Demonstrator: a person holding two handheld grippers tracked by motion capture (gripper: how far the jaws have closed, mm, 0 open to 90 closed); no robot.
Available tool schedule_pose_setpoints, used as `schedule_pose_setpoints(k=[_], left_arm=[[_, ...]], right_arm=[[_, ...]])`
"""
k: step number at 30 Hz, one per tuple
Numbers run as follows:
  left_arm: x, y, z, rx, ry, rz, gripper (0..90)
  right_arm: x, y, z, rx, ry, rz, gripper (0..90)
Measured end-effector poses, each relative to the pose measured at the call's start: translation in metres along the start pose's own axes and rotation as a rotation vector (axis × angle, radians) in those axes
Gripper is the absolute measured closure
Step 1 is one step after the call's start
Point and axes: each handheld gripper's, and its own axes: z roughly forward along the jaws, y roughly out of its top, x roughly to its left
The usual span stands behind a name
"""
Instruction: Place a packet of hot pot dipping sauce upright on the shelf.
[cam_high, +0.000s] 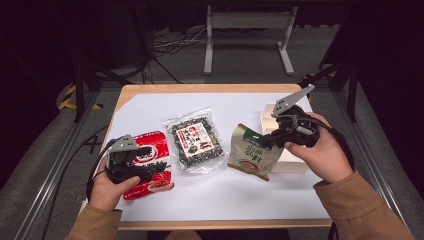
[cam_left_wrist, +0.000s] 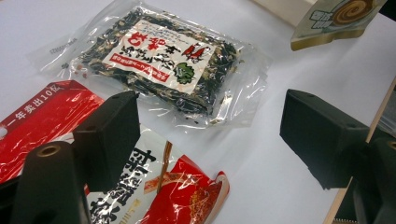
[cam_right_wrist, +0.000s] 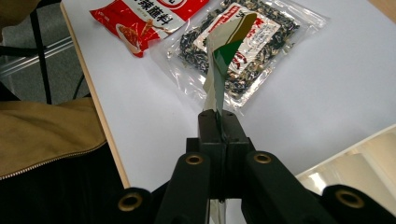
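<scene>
My right gripper (cam_high: 265, 141) was clenched on the top edge of the green-and-beige pouch (cam_high: 252, 154), seen edge-on between the pads in the right gripper view (cam_right_wrist: 224, 70). In the high view the pouch sat at about 3 o'clock from the table's middle, its lower end near or on the white sheet (cam_high: 210, 200), its top tipped up toward the box (cam_high: 290, 162) behind it; contact with the sheet I couldn't tell. My left gripper (cam_high: 150, 162) was released, jaws wide apart and holding nothing, resting over the red packet (cam_high: 150, 170) at 9 o'clock. The clear seaweed bag (cam_high: 196, 140) lay flat at centre, between the two.

My read of the step: lift the pouch and carry it to the box. To do it well:
- keep the pinch firm; the grip was only on a thin seal edge, so the pouch could swing or slip
- raise until the lower end cleared the sheet and the box's rim before moving toward 3 o'clock
- go slow, since a hanging pouch twists
- lower it in before letting go
- keep the left jaws parked, clear of the seaweed bag
</scene>
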Motion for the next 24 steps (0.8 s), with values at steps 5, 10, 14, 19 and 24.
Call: schedule_pose_setpoints(k=[5, 10, 14, 19, 24], left_arm=[[0.001, 0.002, 0.001, -0.001, -0.007, -0.006, 20.5], [0.002, 0.002, 0.002, -0.003, -0.003, -0.002, 20.5], [0.003, 0.001, 0.000, -0.003, 0.000, -0.012, 20.5], [0.004, -0.001, -0.002, -0.009, 0.007, -0.015, 20.5], [0.005, -0.002, -0.005, -0.004, 0.016, -0.012, 20.5]], right_arm=[[-0.005, 0.005, -0.007, 0.007, -0.016, -0.019, 89.8], [-0.015, 0.008, -0.015, -0.003, -0.036, -0.034, 89.8], [-0.023, 0.010, -0.019, 0.003, -0.053, -0.051, 89.8], [-0.031, 0.011, -0.023, -0.010, -0.064, -0.066, 89.8], [-0.041, 0.014, -0.030, -0.015, -0.079, -0.072, 89.8]])
